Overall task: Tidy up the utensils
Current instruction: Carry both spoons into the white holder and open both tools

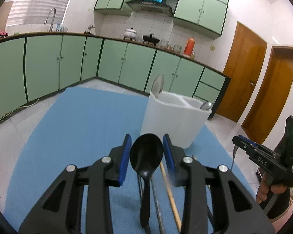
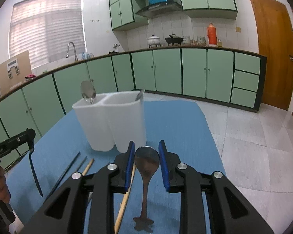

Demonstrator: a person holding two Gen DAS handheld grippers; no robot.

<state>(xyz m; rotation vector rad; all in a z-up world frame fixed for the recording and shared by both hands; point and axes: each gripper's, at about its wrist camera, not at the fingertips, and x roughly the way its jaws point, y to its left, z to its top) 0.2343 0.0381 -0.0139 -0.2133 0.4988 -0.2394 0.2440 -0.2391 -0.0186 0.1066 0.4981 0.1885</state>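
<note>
While the left gripper (image 1: pixel 146 152) pinches a glossy black spoon (image 1: pixel 146 161), bowl up, the right gripper (image 2: pixel 147 163) clamps a mirror-bright metal spoon (image 2: pixel 146 167).

2 spoons (image 2: pixel 87 91) stand in the holder (image 2: pixel 109 122), chopsticks (image 2: pixel 125 197) perhaps before it.

we're in a home kitchen, mint green cabinets (image 2: pixel 166 70) all round, range hood (image 2: pixel 158 7), pots (image 2: pixel 154 40) on the counter (image 2: pixel 185 47), sink tap (image 2: pixel 72 50), tiled floor (image 2: pixel 254 136)
</note>
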